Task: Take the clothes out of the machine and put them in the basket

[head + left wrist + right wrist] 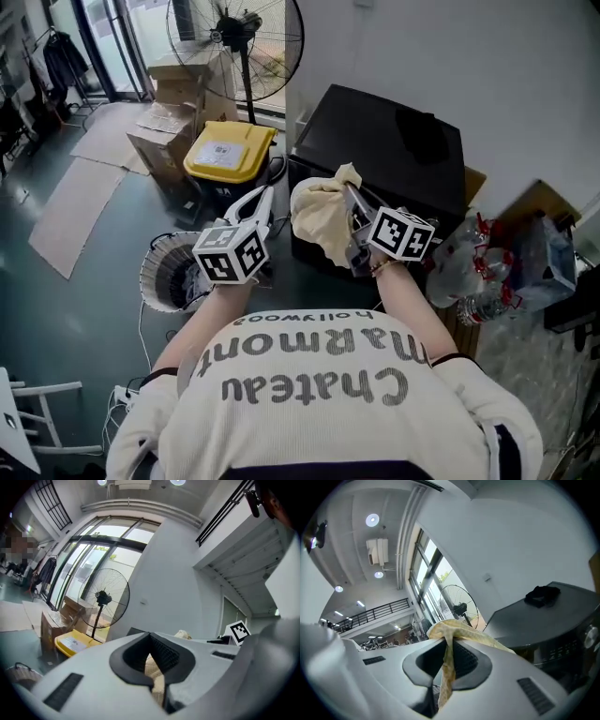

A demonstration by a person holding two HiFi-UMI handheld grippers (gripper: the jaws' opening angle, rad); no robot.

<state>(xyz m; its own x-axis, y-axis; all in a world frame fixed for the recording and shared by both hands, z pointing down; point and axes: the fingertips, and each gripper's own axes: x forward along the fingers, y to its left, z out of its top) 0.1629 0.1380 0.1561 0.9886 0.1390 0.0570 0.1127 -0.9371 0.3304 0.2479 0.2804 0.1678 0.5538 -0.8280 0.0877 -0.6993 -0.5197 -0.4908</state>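
**Cloth (319, 220) outside the machine, pinched by both grippers**

The cloth is cream-coloured and bunched. It hangs in the air over the front left corner of the black machine (375, 141), clear of its top.

The right gripper (352, 197) has its jaws clamped on the cloth. In the right gripper view a twisted strip runs down through the narrow slit between the pads, and the rest drapes over the jaw on the machine's side.

The left gripper (269, 192) sits just to the left of the machine's front corner, with its tips close to the cloth's left edge. Its jaws are drawn together too. In the left gripper view a fold of the same cream fabric fills the slit between the pads, so it looks closed on the cloth as well.

The basket (155, 267), a round white one, stands on the floor well to the left of the machine's front.

A yellow-lidded bin (230, 150) stands just beside the machine's left wall, and a fan (234, 37) rises beyond that bin. A dark bundle (422, 131) lies on the machine's top. Plastic bottles (469, 267) are heaped at the machine's right.
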